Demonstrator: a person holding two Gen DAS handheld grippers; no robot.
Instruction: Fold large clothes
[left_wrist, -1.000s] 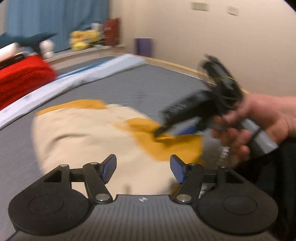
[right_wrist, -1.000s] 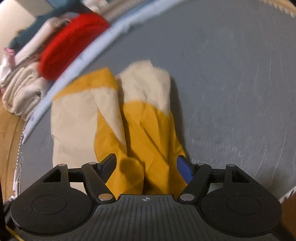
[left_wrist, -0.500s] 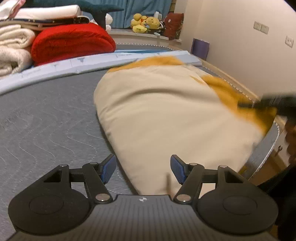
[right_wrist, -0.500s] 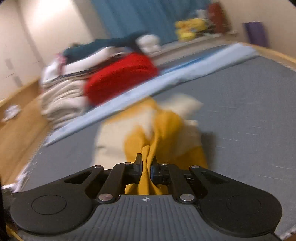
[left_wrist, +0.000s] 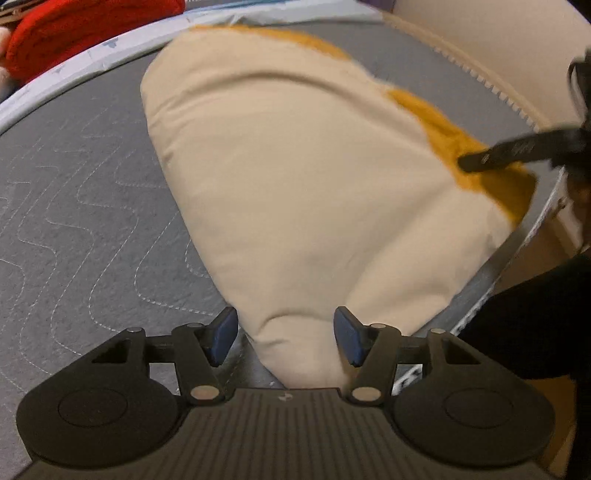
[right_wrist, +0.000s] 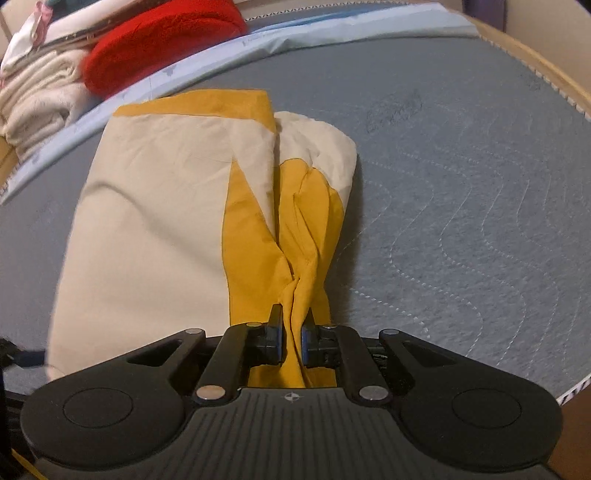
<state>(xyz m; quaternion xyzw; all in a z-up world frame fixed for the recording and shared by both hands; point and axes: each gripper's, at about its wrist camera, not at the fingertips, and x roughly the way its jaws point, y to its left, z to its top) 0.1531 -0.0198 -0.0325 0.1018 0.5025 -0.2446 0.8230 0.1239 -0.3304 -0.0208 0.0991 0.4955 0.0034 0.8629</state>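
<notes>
A cream and mustard-yellow garment (left_wrist: 303, 177) lies partly folded on a grey quilted mattress (left_wrist: 74, 206). My left gripper (left_wrist: 284, 338) hangs low over the garment's near cream corner, which sits between its blue pads (left_wrist: 221, 334); the jaws are closing and the pads do not press the cloth. In the right wrist view the same garment (right_wrist: 155, 221) spreads ahead, and my right gripper (right_wrist: 293, 334) is shut on a bunched yellow fold. From the left wrist view, that gripper's black finger (left_wrist: 517, 151) rests on the yellow corner at the right.
A red blanket (right_wrist: 162, 40) and stacked cream towels (right_wrist: 33, 103) lie at the far left beyond a pale blue sheet edge (right_wrist: 258, 48). The mattress edge (left_wrist: 495, 266) and a beige wall (left_wrist: 509, 44) bound the right side. A dark sleeve (left_wrist: 535, 325) is near right.
My right gripper shut on the yellow fold. My left gripper swung over and sank toward the near cream corner, and its jaws narrowed slightly.
</notes>
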